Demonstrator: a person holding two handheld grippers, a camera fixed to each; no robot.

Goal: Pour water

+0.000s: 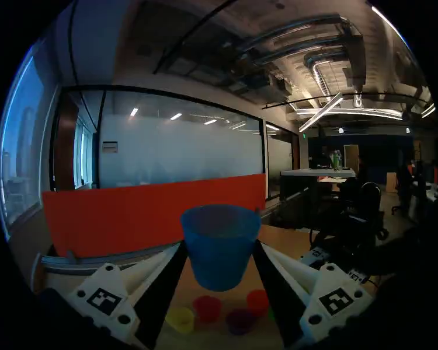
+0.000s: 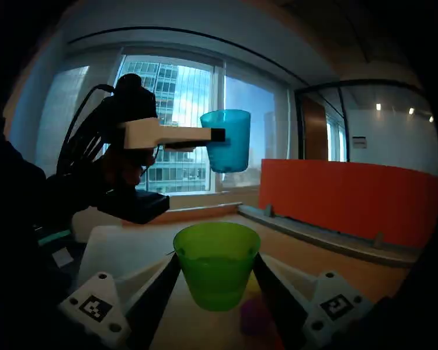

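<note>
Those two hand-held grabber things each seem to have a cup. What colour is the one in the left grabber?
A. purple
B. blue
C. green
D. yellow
B: in the left gripper view the blue cup sits upright, clamped between the jaws of the left gripper, while the green cup is held by the right gripper.

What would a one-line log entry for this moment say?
left gripper: shut on blue cup, upright, held high | right gripper: shut on green cup, upright | small cups on table | pouring: not begun
</note>
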